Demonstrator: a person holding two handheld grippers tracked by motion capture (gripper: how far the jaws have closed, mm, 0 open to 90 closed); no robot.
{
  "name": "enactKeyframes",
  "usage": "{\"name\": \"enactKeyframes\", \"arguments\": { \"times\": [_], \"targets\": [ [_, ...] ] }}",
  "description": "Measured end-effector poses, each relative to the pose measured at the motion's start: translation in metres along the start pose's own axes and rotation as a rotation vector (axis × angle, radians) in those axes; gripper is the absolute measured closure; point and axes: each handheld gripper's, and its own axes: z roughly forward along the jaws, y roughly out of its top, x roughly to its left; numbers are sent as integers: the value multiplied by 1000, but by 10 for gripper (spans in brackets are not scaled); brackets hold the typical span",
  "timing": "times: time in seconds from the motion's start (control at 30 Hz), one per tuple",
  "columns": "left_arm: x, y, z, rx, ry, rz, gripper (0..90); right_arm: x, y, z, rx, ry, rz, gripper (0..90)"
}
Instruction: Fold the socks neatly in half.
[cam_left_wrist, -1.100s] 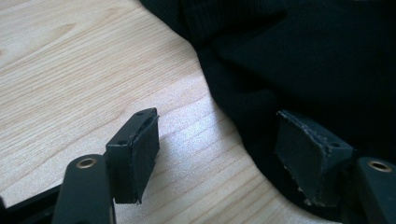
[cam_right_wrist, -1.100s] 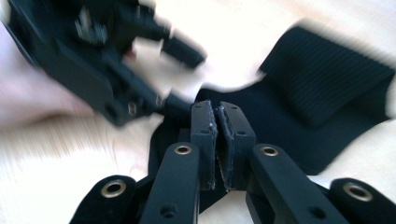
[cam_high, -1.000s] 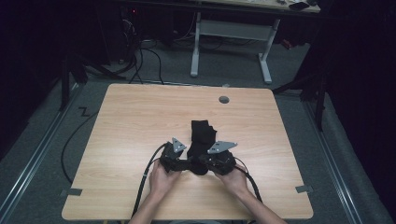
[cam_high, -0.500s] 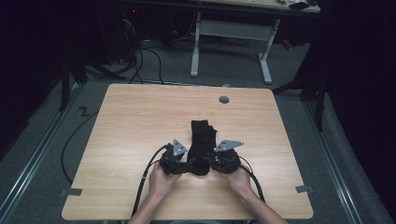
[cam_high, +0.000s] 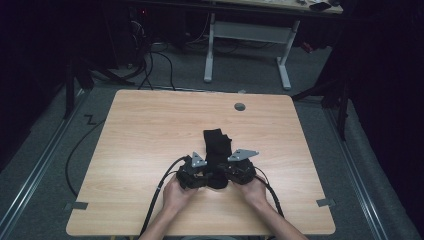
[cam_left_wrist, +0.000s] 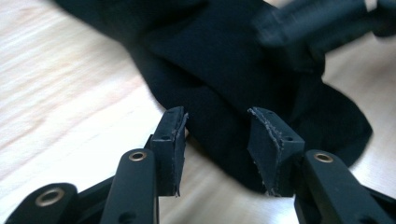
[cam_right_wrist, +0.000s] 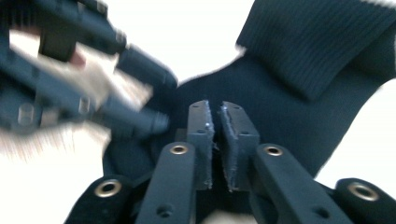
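A black sock (cam_high: 216, 142) lies lengthwise on the wooden table (cam_high: 150, 130), ribbed cuff away from me. Both grippers meet at its near end. My left gripper (cam_high: 206, 176) comes in from the left. In the left gripper view its jaws (cam_left_wrist: 217, 123) have just been closing and stand apart, with the sock's (cam_left_wrist: 224, 60) edge between the pads (cam_left_wrist: 175, 133) but not pinched. My right gripper (cam_high: 226, 175) comes in from the right. Its jaws (cam_right_wrist: 215, 116) have just been closing and sit almost together on a fold of the sock (cam_right_wrist: 317, 56). The left gripper (cam_right_wrist: 93, 70) blurs past beside them.
A round grey grommet (cam_high: 240, 106) sits near the table's far edge. Cables trail from both grippers off the near edge. Beyond the table stands a white desk frame (cam_high: 245, 45) with cables (cam_high: 150, 60) on the floor. A tape mark (cam_high: 326, 202) sits at the right front corner.
Both hands stay at the sock's near end. The right gripper has edged slightly to the right. The sock lies where it was.
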Motion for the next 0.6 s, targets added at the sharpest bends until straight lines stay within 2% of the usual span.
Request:
{"name": "enactKeyframes", "arguments": {
  "times": [0.07,0.17,0.27,0.33,0.43,0.47,0.6],
  "targets": [
    [-7,1,-1,20,-11,27,562,0,4,-2,-21,-10,3,776],
    [-8,1,-3,17,-1,29,551,-1,6,2,-21,-25,11,756],
    [-2,5,-8,-33,40,-3,512,-7,4,14,13,-32,36,755],
    [6,11,-10,-64,68,-37,495,-6,-1,20,30,-35,29,761],
    [10,17,-9,-61,76,-43,482,-4,-3,19,30,-29,20,770],
    [12,22,-7,-66,92,-37,477,-1,-5,17,34,-21,8,778],
    [10,29,-2,-67,105,-24,474,4,-9,13,33,-16,-12,783]
  ]
}}
